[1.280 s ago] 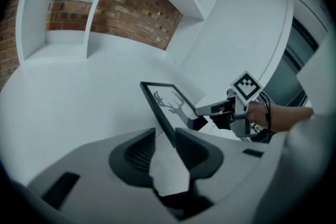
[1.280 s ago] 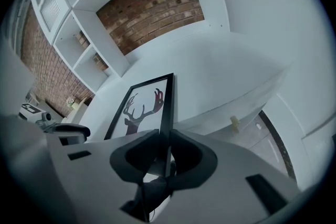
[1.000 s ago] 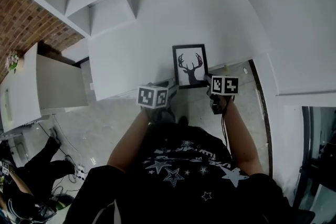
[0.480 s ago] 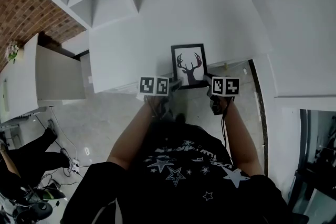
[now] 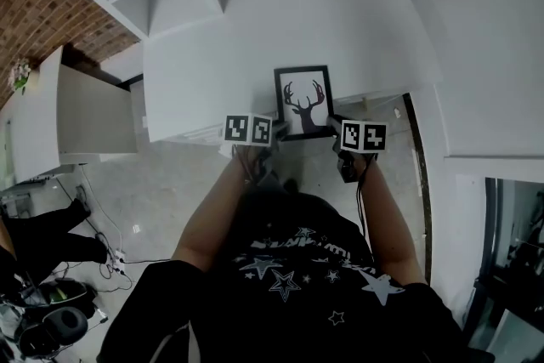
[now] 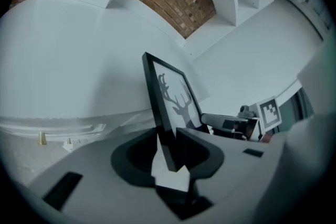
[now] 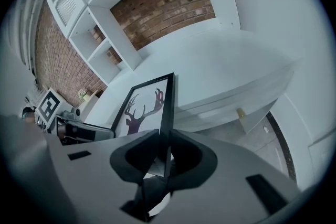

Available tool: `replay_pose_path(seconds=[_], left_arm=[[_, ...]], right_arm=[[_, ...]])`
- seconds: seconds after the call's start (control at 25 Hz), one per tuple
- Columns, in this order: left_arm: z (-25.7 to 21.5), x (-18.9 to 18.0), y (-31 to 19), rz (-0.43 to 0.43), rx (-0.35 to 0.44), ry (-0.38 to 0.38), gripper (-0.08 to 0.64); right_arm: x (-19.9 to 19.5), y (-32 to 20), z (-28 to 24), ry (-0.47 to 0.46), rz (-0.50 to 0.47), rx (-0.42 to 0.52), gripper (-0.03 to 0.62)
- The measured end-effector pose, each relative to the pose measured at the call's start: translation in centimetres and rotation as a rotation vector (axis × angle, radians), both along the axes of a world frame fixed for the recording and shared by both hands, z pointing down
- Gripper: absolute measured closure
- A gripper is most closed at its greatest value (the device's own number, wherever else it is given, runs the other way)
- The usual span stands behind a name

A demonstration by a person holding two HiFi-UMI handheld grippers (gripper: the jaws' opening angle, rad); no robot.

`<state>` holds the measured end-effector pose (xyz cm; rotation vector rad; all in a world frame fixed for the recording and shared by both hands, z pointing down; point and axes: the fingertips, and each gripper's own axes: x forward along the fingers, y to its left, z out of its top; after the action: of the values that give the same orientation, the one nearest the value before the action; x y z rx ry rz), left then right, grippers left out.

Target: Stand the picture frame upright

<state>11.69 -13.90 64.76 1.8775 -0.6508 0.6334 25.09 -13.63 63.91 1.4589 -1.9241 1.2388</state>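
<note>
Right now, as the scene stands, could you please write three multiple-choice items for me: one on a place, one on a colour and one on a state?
1. Where is the picture frame?
A. on the floor
B. at the near edge of the white table
C. inside a shelf compartment

2. What colour is the frame's border?
A. white
B. red
C. black

3. In what state is the right claw?
A. shut on the frame's edge
B. open and empty
C. out of sight

Answers:
1 B: the head view shows the frame on the table, close to the person's side.
2 C: a black border runs round the deer picture in every view.
3 A: the right gripper view shows both pads pressing on the frame's edge.
</note>
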Motion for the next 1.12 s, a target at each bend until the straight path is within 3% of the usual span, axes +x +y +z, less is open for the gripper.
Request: replay_pose_path(seconds=[0.36,0.56,0.8,1.12], left_arm=[[-1.0,-0.9,0.6,-0.042,0.028,-0.003,0.439],[-3.2,-1.6,0.2,-0.091,0.101,-0.007,0.439],[-6.8,-3.0,-0.8,-0.130,0.220,-0.027,0.440],[-9.8,-5.4,-3.3,-0.175,0.319,-0.011,0.440]], right_arm=[[-0.8,-0.3,-1.0,-0.046,-0.026,0.058,0.512],[-1.5,-1.1,-2.7,-0.068,-0.038,0.120,0.514],[-3.2,-2.9,-6.6,-0.055,-0.101,0.278,0.514],[-5.5,-5.5,-9.6,-0.081,-0.129,0.374,0.514]])
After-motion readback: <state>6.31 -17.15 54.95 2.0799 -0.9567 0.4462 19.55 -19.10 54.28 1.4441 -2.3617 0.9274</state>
